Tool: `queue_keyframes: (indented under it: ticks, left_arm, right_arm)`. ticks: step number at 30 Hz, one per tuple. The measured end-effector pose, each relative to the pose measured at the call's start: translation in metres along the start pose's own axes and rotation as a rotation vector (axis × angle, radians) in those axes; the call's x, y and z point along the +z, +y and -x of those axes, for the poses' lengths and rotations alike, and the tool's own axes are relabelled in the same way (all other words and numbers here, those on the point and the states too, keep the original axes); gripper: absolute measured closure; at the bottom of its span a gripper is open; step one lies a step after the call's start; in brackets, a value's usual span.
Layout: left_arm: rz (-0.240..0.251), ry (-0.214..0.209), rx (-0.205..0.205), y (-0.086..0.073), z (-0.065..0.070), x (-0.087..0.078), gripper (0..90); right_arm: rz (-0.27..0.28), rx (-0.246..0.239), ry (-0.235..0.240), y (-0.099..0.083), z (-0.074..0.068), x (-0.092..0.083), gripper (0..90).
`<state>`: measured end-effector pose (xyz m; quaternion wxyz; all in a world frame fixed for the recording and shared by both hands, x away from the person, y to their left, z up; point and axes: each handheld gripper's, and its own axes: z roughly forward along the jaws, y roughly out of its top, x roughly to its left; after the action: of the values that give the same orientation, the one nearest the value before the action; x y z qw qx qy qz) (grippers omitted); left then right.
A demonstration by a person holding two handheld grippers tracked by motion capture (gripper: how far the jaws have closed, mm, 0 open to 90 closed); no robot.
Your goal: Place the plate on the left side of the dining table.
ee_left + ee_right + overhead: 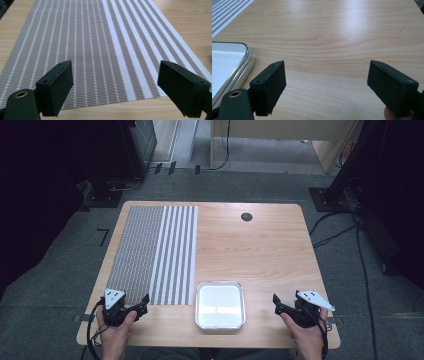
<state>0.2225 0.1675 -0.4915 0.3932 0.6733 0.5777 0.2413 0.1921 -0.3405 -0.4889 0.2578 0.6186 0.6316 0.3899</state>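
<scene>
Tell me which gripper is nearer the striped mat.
Left. The left gripper sits at the striped mat's near edge; the right gripper is beyond the tray, well apart.

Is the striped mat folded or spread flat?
Spread flat. The striped mat lies open on the table with straight edges and no fold visible; in the left gripper view its stripes run unbroken.

grey carpet floor round the light wood table; black cables right; dim corners
</scene>
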Motion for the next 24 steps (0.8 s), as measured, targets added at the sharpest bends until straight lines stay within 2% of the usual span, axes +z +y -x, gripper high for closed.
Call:
queue_keyframes:
  ticks: [11,19,24]
  left_arm:
    - [0.002,-0.03,0.004,0.002,0.019,0.004,13.6]
    - [0.0,-0.047,0.011,0.003,0.03,0.006,13.9]
    - [-0.006,-0.068,0.021,0.003,0.041,0.009,14.3]
  right_arm:
    - [-0.005,-0.006,0.012,0.002,-0.018,0.001,15.6]
    - [-0.009,-0.029,0.026,0.001,-0.032,0.003,15.9]
    - [0.012,-0.043,0.027,0.0,-0.04,0.002,21.0]
